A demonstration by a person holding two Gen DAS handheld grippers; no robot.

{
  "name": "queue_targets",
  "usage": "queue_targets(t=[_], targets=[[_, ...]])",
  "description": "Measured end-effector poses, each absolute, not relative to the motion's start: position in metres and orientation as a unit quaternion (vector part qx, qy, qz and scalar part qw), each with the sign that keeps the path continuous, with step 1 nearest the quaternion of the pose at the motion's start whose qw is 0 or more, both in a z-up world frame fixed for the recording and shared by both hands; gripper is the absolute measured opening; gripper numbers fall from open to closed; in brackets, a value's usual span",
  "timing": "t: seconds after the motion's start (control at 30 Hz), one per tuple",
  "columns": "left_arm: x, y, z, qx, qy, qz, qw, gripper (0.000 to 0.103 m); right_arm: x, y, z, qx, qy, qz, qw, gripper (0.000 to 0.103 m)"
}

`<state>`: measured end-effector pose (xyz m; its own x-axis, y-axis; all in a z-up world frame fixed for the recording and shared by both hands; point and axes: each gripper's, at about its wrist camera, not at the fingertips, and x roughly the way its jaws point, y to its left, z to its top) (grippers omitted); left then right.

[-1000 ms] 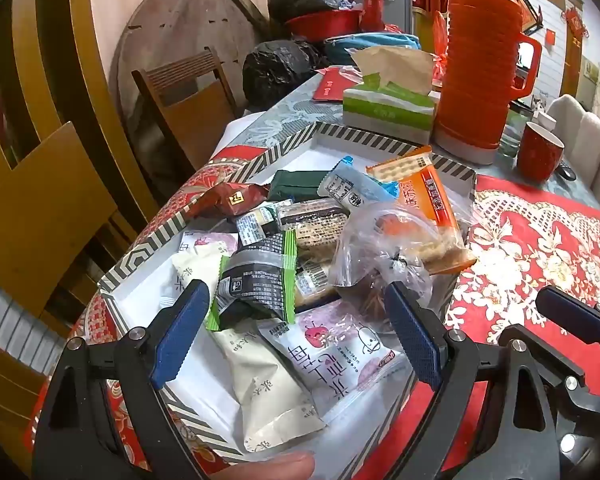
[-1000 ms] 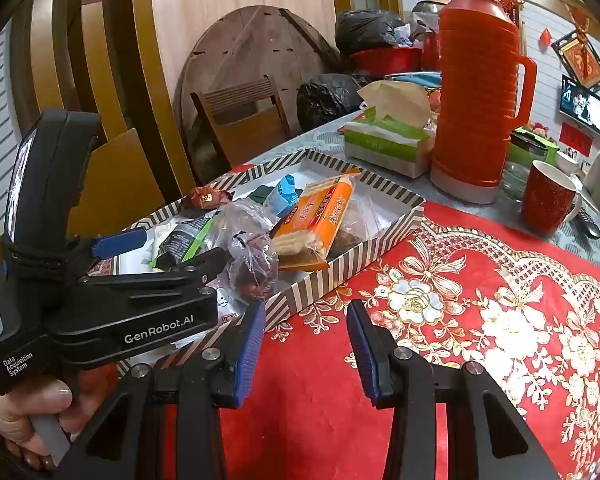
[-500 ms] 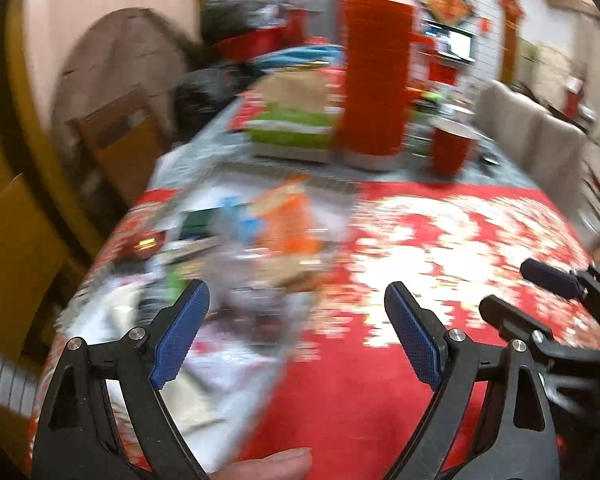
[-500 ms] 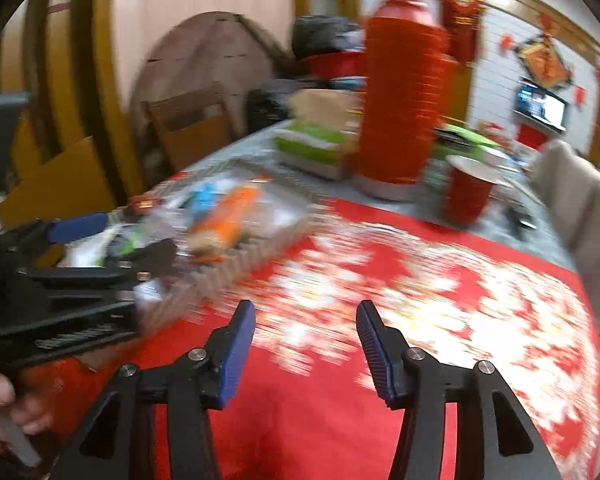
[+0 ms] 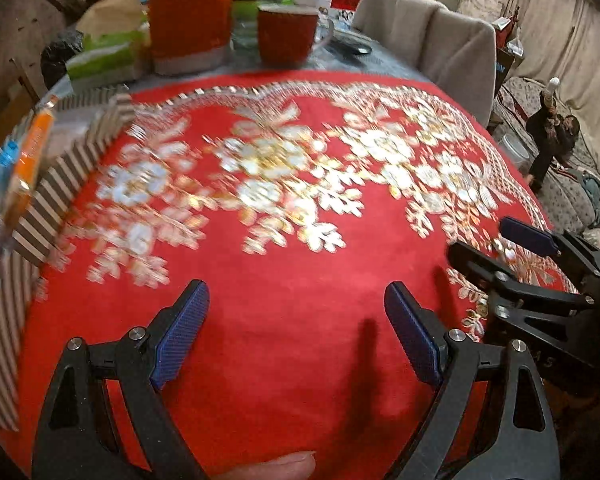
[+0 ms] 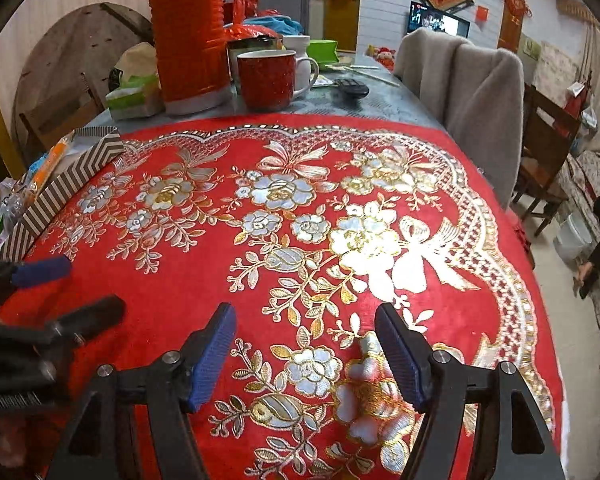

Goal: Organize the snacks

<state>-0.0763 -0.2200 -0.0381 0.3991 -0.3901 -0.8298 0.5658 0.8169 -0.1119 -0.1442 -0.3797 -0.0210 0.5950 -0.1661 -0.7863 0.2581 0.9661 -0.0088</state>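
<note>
1. The striped box (image 6: pixel 56 192) sits at the left edge of the frame in the right wrist view, on the red flowered cloth over the tabletop. Its low cardboard wall carries brown-and-white stripes, with a chevron pattern at the near corner.
2. An orange snack packet (image 5: pixel 30 156) lies inside the box along its wall, long and narrow, at the left edge of the left wrist view.
3. A blue-wrapped snack (image 5: pixel 6 158) lies just beside it, further left.
4. A clear plastic bag (image 6: pixel 14 204) sits in the box; its contents are too blurred to tell.
</note>
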Motion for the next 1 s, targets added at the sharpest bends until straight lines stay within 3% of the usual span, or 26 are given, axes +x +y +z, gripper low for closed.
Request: queue_targets(t=[0.27, 0.33, 0.43, 1.0], targets=[[-0.086, -0.223, -0.046, 0.116, 0.435, -0.246, 0.859, 0.091, -0.134, -0.385, -0.035, 0.065, 0.434, -0.133, 0.889, 0.070], [-0.087, -0.227, -0.046, 0.119, 0.434, -0.238, 0.861, 0.092, -0.133, -0.386, -0.036, 0.071, 0.433, -0.127, 0.889, 0.075], [-0.084, -0.227, -0.049, 0.121, 0.439, -0.223, 0.862, 0.103, -0.131, -0.382, -0.038, 0.063, 0.438, -0.127, 0.888, 0.080], [-0.083, -0.226, -0.050, 0.114, 0.443, -0.227, 0.860, 0.103, -0.130, -0.384, -0.040, 0.070, 0.440, -0.130, 0.886, 0.090]])
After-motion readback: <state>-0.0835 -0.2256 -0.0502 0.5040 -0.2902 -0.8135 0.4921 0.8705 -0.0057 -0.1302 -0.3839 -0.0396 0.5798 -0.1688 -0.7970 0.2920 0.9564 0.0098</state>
